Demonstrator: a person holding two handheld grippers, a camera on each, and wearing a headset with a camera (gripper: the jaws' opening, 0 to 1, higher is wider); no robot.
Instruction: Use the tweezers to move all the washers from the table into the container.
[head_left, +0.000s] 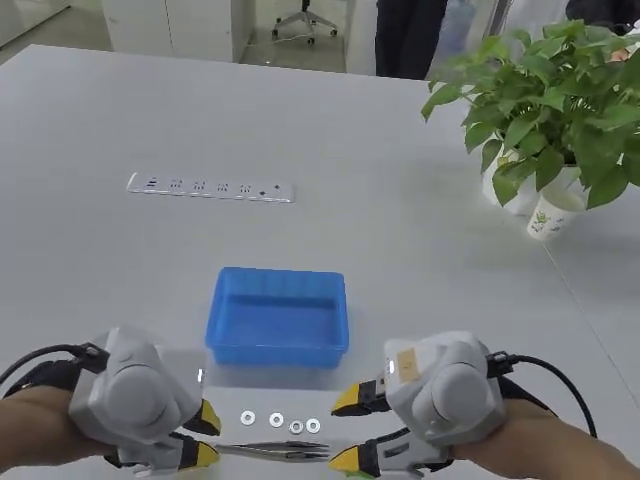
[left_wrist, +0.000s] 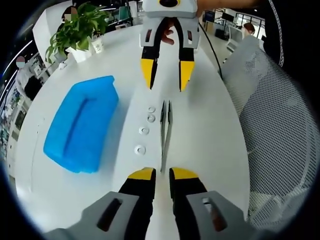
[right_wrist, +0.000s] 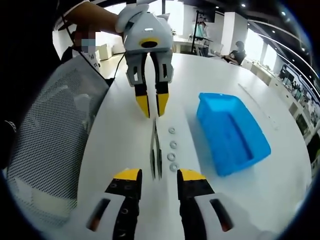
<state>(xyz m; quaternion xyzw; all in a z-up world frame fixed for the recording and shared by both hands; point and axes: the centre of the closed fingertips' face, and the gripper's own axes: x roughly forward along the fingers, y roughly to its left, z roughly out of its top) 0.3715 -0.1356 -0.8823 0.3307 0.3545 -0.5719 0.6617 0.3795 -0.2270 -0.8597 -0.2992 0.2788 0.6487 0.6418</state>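
Note:
A blue container (head_left: 280, 272) sits mid-table, with nothing visible inside. In front of it several small washers (head_left: 277, 420) lie in a row on the white table. Metal tweezers (head_left: 275, 451) lie flat just nearer than the washers, running left to right. My left gripper (head_left: 206, 436) is at their left end, its jaws a narrow gap apart and holding nothing. My right gripper (head_left: 350, 430) faces it from the right, open wider. In the left gripper view the tweezers (left_wrist: 165, 130) reach from my left gripper (left_wrist: 162, 174) toward the right gripper (left_wrist: 167, 75), with the washers (left_wrist: 144, 130) and container (left_wrist: 102, 117) to their left. The right gripper view shows my right gripper (right_wrist: 160, 175), the tweezers (right_wrist: 154, 147), washers (right_wrist: 173, 145), container (right_wrist: 210, 132) and left gripper (right_wrist: 152, 105).
A white power strip (head_left: 210, 187) lies beyond the container. A potted plant (head_left: 545, 110) and a paper cup (head_left: 550, 215) stand at the far right. A mesh office chair (left_wrist: 280, 125) is at the near table edge. Bare tabletop lies on both sides of the container.

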